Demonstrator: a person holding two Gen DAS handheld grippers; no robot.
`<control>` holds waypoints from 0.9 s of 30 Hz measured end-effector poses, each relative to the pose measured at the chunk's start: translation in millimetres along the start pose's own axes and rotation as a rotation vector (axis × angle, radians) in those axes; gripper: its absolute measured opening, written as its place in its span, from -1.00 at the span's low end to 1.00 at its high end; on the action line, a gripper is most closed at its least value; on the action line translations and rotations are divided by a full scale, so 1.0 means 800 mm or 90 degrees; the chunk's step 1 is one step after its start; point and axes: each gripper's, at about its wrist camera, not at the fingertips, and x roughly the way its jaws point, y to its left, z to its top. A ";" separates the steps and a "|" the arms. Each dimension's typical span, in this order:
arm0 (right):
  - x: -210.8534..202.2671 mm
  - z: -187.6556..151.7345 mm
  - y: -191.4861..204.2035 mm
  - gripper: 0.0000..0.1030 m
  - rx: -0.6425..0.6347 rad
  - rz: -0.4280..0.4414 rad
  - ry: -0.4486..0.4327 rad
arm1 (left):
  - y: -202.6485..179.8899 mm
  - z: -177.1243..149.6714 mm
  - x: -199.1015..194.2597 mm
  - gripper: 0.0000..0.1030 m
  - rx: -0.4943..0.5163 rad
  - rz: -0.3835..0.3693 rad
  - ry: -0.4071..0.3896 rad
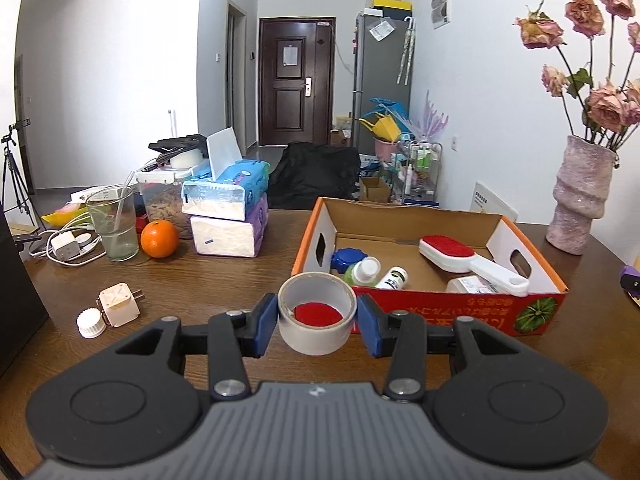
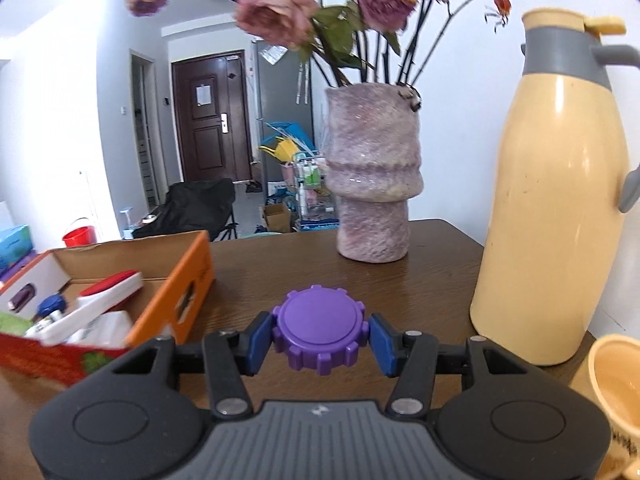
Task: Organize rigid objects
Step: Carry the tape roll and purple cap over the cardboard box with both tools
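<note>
Tape roll: a grey roll of tape (image 1: 317, 316), clamped between the blue pads of the left gripper (image 1: 317, 322), held just in front of the cardboard box (image 1: 440, 312), above the wooden table (image 1: 200, 280).
Purple cap: a toothed purple lid (image 2: 319, 332), gripped by the right gripper (image 2: 319, 338) on both sides, just right of the box's orange wall (image 2: 180, 280).
Box contents: a red-and-white brush (image 1: 468, 258), a blue cap (image 1: 347, 260), a green bottle (image 1: 362, 272) and a small white bottle (image 1: 392, 278) lie inside the box.
Left of the box: a white plug adapter (image 1: 119, 304) touching a white bottle cap (image 1: 91, 323); farther back an orange (image 1: 159, 239), a glass (image 1: 113, 224) and stacked tissue packs (image 1: 228, 216).
Right of the box: a mauve vase (image 2: 372, 176) with dried roses (image 2: 276, 12), then a cream thermos jug (image 2: 560, 184) and a cream mug (image 2: 612, 392).
</note>
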 end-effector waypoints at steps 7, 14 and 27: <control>-0.050 -0.019 0.035 0.00 -0.016 0.043 -0.006 | -0.005 -0.008 -0.012 -0.13 0.012 -0.016 0.001; -0.092 -0.036 0.080 0.00 -0.052 0.104 -0.011 | -0.013 -0.015 -0.018 -0.13 0.019 -0.034 0.002; -0.139 -0.054 0.167 0.00 -0.091 0.207 -0.015 | -0.028 -0.024 -0.025 -0.13 0.029 -0.069 0.010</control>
